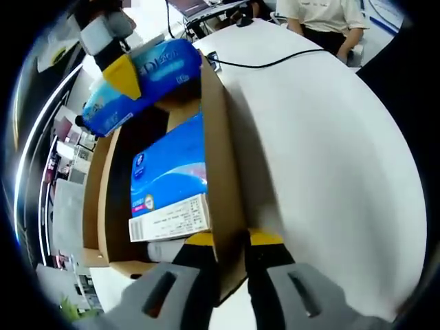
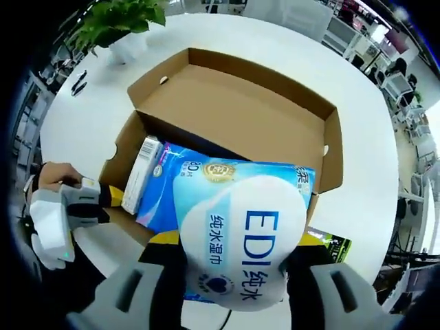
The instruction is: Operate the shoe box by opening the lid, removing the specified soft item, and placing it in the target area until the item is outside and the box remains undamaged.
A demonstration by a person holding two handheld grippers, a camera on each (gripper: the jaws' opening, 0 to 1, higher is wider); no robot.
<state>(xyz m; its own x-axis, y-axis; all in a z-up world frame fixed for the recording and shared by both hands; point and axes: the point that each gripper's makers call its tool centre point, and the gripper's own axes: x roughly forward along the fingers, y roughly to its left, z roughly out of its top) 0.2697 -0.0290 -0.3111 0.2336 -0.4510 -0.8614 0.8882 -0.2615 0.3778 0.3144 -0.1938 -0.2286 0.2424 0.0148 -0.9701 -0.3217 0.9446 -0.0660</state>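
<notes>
The cardboard shoe box (image 2: 234,117) lies open on the white table, its lid folded back. My right gripper (image 2: 237,240) is shut on a soft blue-and-white wet-wipes pack (image 2: 244,206), held above the box's near end. In the left gripper view that pack (image 1: 161,69) hangs over the box's far end, with the right gripper (image 1: 127,72) on it. My left gripper (image 1: 232,240) is shut on the box's side wall (image 1: 220,137), one jaw inside and one outside. A second blue pack (image 1: 168,165) with a white label end lies inside the box.
The round white table (image 1: 330,151) has free room beside the box. A black cable (image 1: 275,62) runs across its far part, where a person (image 1: 323,17) sits. A potted plant (image 2: 117,20) and small dark items (image 2: 79,82) stand at another edge.
</notes>
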